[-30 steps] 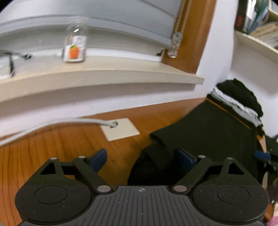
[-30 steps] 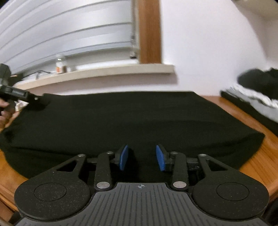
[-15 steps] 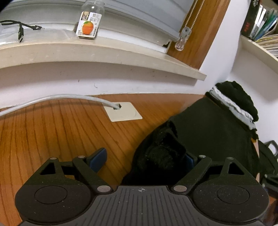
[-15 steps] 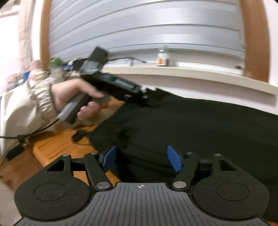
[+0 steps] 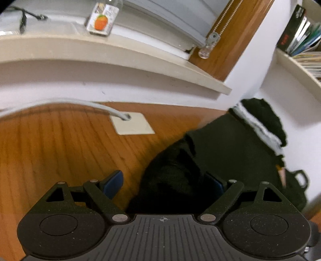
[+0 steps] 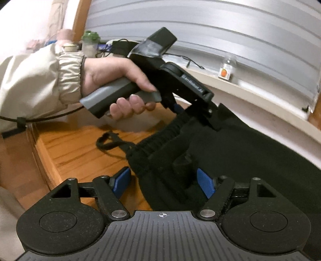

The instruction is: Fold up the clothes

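Black garment (image 6: 230, 152) is lying across the wooden table (image 6: 80, 148). The left gripper (image 5: 163, 180) is standing wide open over its far corner; the right gripper (image 6: 162, 181), jaws just opening, is straddling the near waistband (image 6: 160, 138) without pinching. Both should bite hem edges evenly before lifting.

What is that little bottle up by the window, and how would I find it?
Find the long pale windowsill under the grey blind, above the wooden table. The small clear bottle stands alone on that sill. Its label shows a bright orange fruit, the only vivid colour up there, unlike the black cable lying nearby.
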Action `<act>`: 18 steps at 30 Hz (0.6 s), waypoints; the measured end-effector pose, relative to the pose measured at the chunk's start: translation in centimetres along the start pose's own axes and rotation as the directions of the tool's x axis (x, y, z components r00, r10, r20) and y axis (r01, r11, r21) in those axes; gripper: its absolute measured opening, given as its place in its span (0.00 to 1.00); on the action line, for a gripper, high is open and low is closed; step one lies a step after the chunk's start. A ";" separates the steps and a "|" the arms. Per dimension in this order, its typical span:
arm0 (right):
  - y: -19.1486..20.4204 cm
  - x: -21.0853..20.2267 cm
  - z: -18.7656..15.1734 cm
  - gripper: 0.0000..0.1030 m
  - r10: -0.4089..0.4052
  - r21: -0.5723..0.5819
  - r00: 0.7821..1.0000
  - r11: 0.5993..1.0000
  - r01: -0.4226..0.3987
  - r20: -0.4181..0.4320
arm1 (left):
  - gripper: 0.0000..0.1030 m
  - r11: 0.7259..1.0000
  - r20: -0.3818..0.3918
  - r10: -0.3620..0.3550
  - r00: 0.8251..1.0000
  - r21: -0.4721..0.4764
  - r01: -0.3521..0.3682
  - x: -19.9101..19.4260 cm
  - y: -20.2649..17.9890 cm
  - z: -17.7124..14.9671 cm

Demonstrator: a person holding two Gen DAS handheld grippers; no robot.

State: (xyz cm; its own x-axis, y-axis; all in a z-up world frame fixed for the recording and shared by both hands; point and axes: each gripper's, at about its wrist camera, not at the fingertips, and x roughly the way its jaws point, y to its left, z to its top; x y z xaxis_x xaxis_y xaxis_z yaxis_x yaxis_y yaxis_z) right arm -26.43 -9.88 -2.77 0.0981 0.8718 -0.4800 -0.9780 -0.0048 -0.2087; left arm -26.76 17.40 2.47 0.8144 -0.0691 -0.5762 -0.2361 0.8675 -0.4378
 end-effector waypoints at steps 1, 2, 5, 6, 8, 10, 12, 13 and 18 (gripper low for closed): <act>0.0 0.3 0.1 0.70 0.000 -0.006 1.000 1.000 0.000 -0.002 | 0.86 1.000 -0.006 0.000 1.000 0.009 0.000 0.1 -0.3 0.0; -0.1 0.5 0.2 0.67 0.006 -0.007 1.000 1.000 -0.006 -0.003 | 0.86 0.999 -0.009 0.017 1.000 0.030 -0.017 0.3 -0.7 0.0; -0.3 1.0 0.2 0.54 0.014 0.011 1.000 1.000 -0.014 0.004 | 0.71 0.996 -0.011 0.049 0.999 0.074 -0.048 0.6 -1.6 -0.3; -0.3 1.1 0.2 0.48 0.007 0.014 1.000 1.000 -0.007 0.006 | 0.62 0.997 -0.014 0.042 0.999 0.071 -0.041 0.6 -1.6 -0.3; -0.1 1.2 0.2 0.36 -0.027 0.000 1.000 1.000 0.027 0.006 | 0.52 0.999 -0.022 0.019 1.000 0.049 -0.018 0.6 -1.2 -0.4; -0.1 1.4 0.1 0.28 -0.057 -0.009 0.998 0.998 0.057 0.006 | 0.45 0.999 -0.023 0.006 1.000 0.039 -0.005 0.6 -1.0 -0.5; -0.3 1.4 0.0 0.26 -0.058 0.002 0.998 0.998 0.058 0.011 | 0.40 0.999 -0.018 0.004 1.000 0.036 -0.003 0.6 -1.1 -0.7; -0.4 1.4 0.0 0.25 -0.057 0.015 0.998 0.998 0.057 0.013 | 0.37 0.999 -0.015 0.004 1.000 0.036 -0.004 0.6 -1.2 -0.8; -1.1 1.0 0.4 0.19 -0.072 0.029 0.996 0.997 0.070 0.046 | 0.30 0.999 -0.005 0.030 1.000 0.039 -0.029 0.6 -2.0 0.3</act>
State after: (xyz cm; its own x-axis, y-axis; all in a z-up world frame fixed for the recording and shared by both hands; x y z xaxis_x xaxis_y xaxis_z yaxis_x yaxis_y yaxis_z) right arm -25.37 -8.79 -2.66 0.1596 0.8913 -0.4245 -0.9735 0.0708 -0.2173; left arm -25.71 15.77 3.19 0.8044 -0.0459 -0.5923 -0.2389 0.8878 -0.3933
